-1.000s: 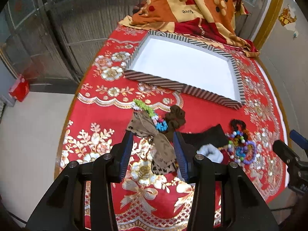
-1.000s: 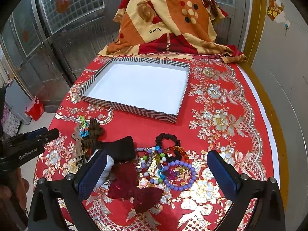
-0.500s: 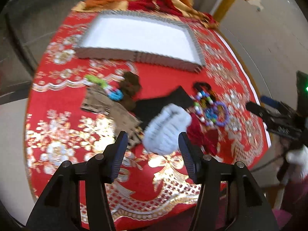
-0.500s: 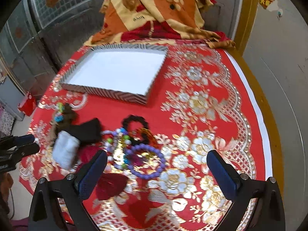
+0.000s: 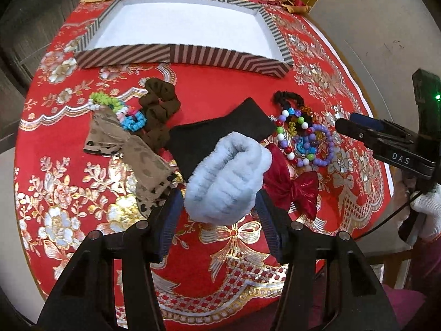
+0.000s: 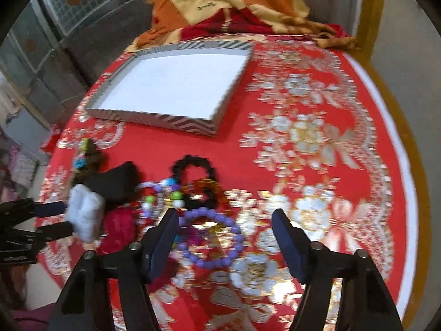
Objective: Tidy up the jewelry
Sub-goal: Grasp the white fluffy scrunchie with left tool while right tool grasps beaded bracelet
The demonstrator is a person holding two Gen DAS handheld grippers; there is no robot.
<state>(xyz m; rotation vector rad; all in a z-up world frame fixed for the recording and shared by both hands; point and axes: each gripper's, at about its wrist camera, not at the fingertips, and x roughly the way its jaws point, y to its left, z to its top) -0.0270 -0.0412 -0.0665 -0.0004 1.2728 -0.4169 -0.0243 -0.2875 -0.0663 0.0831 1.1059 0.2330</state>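
One striped tray (image 5: pixel 176 55) sits far ahead of both sets of fingers on the red tabletop (image 5: pixel 69 182), and only its white floor shows inside. The left gripper (image 5: pixel 219 211) has its fingers (image 5: pixel 171 215) squeezed on one fluffy blue scrunchie (image 5: pixel 226 176), with one brown scrunchie (image 5: pixel 160 104), one black cloth (image 5: pixel 217 135) and one red bow (image 5: pixel 292 187) just past them. The right gripper (image 6: pixel 226 237) is wide open and holds nothing, and one purple bead bracelet (image 6: pixel 212 237) lies between its fingers (image 6: pixel 286 237), with one black scrunchie (image 6: pixel 195 171) farther ahead.
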